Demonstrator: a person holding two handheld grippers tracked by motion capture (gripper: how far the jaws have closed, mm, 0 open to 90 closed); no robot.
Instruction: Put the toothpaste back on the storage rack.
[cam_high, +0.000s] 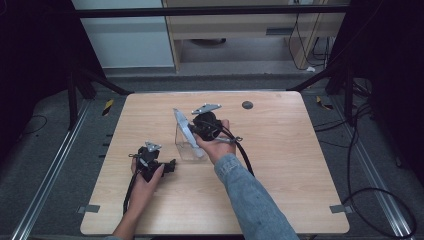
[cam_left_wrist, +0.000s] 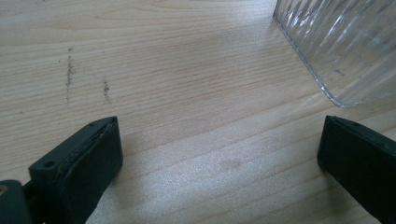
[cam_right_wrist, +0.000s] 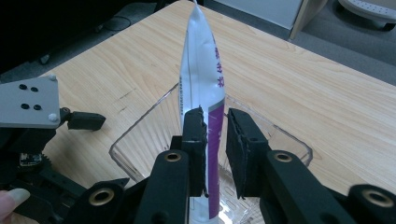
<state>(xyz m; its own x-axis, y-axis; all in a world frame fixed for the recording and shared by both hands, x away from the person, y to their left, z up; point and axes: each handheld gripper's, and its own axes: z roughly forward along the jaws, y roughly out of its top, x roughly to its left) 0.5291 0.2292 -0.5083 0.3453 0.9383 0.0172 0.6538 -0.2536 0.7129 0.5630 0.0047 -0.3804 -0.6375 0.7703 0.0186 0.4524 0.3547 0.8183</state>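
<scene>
Right gripper (cam_right_wrist: 215, 140) above a clear ribbed container (cam_right_wrist: 140, 135), fingers (cam_right_wrist: 195, 140) pinching a flat white pouch with purple print (cam_right_wrist: 201, 70). Pouch upright between the pads, its pointed top end rising well above the fingers, its lower end going down inside the container. In the high view, the same pouch (cam_high: 183, 126) tilted toward the far left, held over the transparent container (cam_high: 187, 147) near the middle of the wooden tabletop (cam_high: 280, 165). Right hand (cam_high: 216, 142) wrapped around the gripper body, denim sleeve (cam_high: 250, 200) coming in from the bottom edge.

Left gripper (cam_high: 167, 166) low on the tabletop, just beside the container on its left, apart from it. Fingers (cam_left_wrist: 88, 158) spread wide, bare wood between them, nothing pinched. Corner of the ribbed container (cam_left_wrist: 345, 46) seen ahead at the upper right in the left gripper view, not touching either finger.

Small dark round mark (cam_high: 247, 105) near the far edge of the tabletop, well apart from both grippers. Black cables (cam_high: 360, 175) on the grey floor at the right.
</scene>
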